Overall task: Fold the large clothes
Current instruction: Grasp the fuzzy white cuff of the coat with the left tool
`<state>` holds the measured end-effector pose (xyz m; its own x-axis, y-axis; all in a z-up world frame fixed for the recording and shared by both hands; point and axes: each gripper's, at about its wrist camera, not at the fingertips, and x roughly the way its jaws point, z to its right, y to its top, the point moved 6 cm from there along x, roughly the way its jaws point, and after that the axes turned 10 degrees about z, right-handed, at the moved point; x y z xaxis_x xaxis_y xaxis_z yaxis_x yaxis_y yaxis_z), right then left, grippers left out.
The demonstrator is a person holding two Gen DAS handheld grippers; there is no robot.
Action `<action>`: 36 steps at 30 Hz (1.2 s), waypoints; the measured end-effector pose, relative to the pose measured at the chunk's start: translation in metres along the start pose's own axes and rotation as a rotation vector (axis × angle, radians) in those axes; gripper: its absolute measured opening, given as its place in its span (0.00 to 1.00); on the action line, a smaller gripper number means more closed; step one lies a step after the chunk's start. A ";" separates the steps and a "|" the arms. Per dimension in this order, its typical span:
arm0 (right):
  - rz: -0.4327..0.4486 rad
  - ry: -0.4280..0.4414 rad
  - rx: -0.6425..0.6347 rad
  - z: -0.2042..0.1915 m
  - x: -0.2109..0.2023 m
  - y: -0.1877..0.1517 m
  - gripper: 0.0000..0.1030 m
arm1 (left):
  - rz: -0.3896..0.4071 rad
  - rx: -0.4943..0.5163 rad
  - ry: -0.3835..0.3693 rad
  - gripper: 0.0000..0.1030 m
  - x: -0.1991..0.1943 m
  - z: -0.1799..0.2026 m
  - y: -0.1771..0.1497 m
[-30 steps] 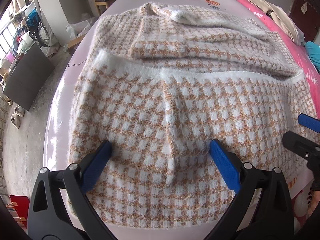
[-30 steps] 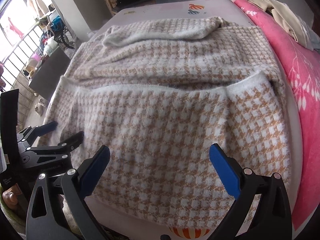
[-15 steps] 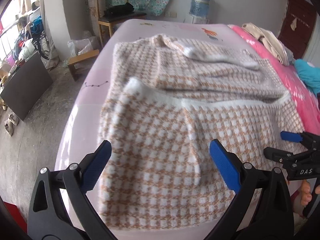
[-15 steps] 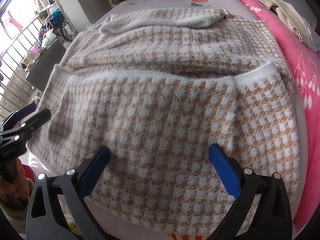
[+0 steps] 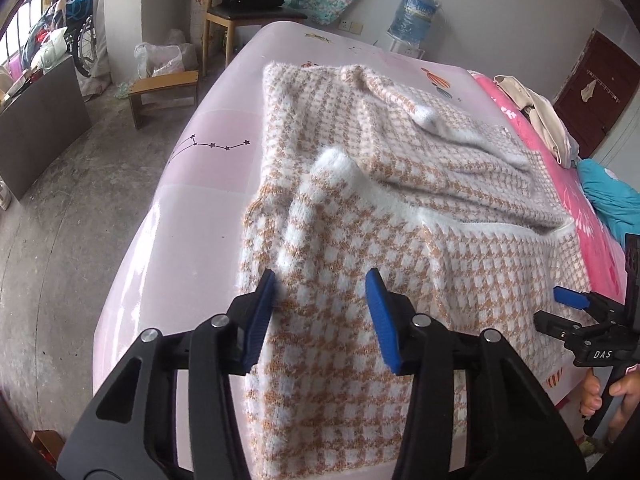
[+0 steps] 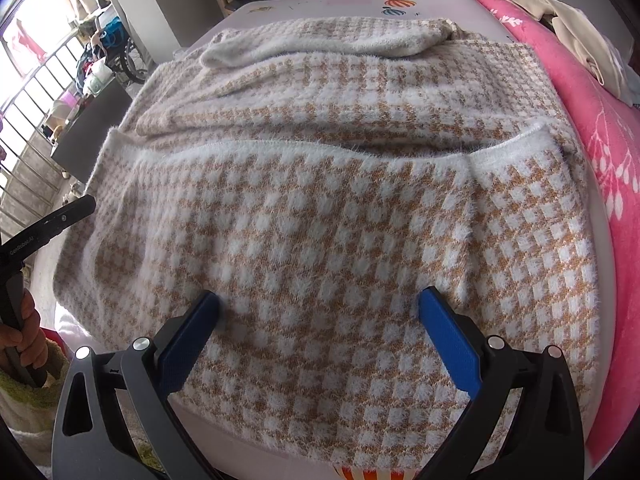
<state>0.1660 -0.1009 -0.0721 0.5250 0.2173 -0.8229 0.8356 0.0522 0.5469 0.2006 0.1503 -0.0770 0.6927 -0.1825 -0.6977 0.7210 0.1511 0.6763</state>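
Lay spread over most of the pink bed (image 5: 200,168): a big fuzzy sweater (image 5: 400,220) in brown and white checks, filling the middle of both views. Had been folded up from the near end, with a white hem (image 6: 304,146) running across the middle of the right view. Bunched up into a soft white bump (image 5: 336,164) near the middle of the left view.

Left gripper (image 5: 322,304) at the bottom middle of its frame, over the left edge of the sweater. Jaws closing, with a strip of the cloth between the blue pads (image 5: 382,320), though not yet pinched. Seen again as a black bar at the left edge of the right view (image 6: 60,220), with a hand (image 6: 28,332) around its grip below.

Right gripper (image 6: 320,308) low in its own frame, jaws wide apart over the near part of the sweater, clamped on nothing. Seen also at the right edge of the left view (image 5: 576,308), above a hand (image 5: 612,392).

Pink blanket (image 6: 600,140) along the right side. Wooden chair (image 5: 244,12) and water jug (image 5: 414,16) at the top of the left view, small stool (image 5: 164,88) at upper left.
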 end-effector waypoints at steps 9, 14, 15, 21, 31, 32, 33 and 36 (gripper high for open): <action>0.005 -0.007 -0.002 0.000 0.001 0.000 0.94 | -0.044 -0.069 -0.087 0.33 0.012 -0.023 0.012; 0.005 -0.009 -0.002 -0.001 0.001 0.000 0.94 | -0.043 -0.096 -0.177 0.31 0.013 -0.016 0.018; 0.005 -0.008 -0.002 -0.001 0.001 0.000 0.94 | -0.034 -0.087 -0.214 0.31 0.007 -0.011 0.018; 0.006 -0.013 -0.006 -0.001 0.002 0.000 0.94 | -0.061 0.022 -0.183 0.31 0.001 0.001 0.007; 0.008 -0.014 -0.007 -0.001 0.002 0.000 0.94 | -0.082 -0.065 -0.140 0.31 0.021 -0.013 0.016; 0.008 -0.013 -0.008 -0.002 0.002 -0.001 0.94 | -0.086 -0.045 -0.138 0.31 0.020 -0.009 0.014; 0.008 -0.014 -0.008 -0.002 0.002 -0.001 0.94 | -0.090 -0.023 -0.137 0.31 0.017 -0.005 0.011; 0.009 -0.014 -0.008 -0.002 0.002 -0.001 0.94 | -0.094 0.068 -0.078 0.31 0.011 0.007 0.001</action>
<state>0.1663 -0.0986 -0.0741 0.5351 0.2045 -0.8196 0.8292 0.0582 0.5559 0.2091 0.1420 -0.0825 0.6165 -0.2680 -0.7403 0.7782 0.0644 0.6248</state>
